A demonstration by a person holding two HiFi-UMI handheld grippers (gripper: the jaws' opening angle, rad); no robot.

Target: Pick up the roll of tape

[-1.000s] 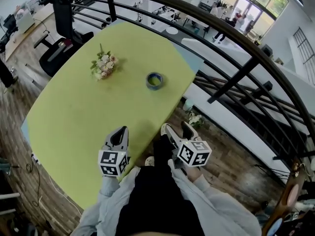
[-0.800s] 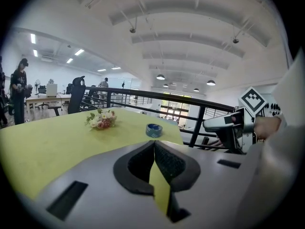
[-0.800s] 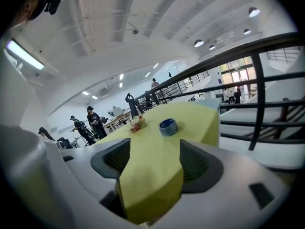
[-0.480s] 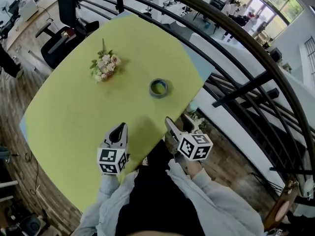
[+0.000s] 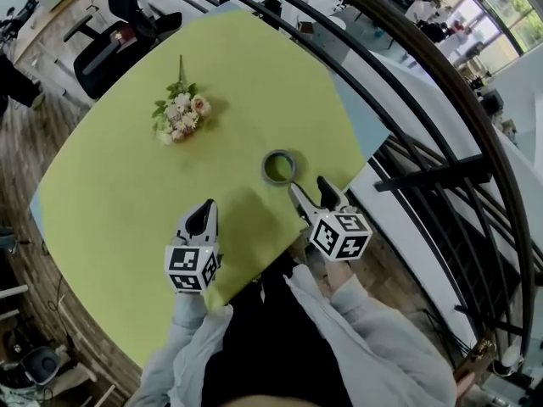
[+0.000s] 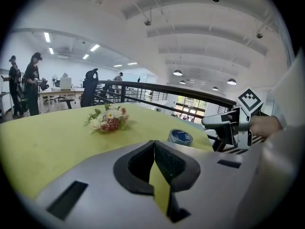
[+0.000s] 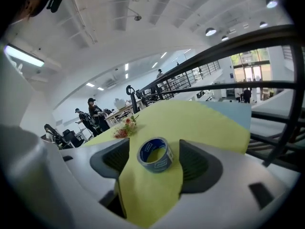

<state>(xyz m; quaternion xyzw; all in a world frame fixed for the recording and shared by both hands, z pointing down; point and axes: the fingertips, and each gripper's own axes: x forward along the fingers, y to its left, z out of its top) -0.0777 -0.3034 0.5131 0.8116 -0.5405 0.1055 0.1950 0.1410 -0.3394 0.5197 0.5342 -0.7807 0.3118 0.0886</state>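
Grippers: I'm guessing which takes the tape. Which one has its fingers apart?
The right gripper: its fingers stand apart, with the roll of tape just ahead. The left gripper's fingers are together, farther from it.

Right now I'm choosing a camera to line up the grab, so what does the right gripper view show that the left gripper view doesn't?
Only the right gripper view: its own jaws apart, framing the roll of tape lying just ahead. Only the left gripper view: the left gripper with jaws closed, and the right gripper seen side-on near the tape. Both: the tape, the flower bouquet, the yellow-green table and the railing.
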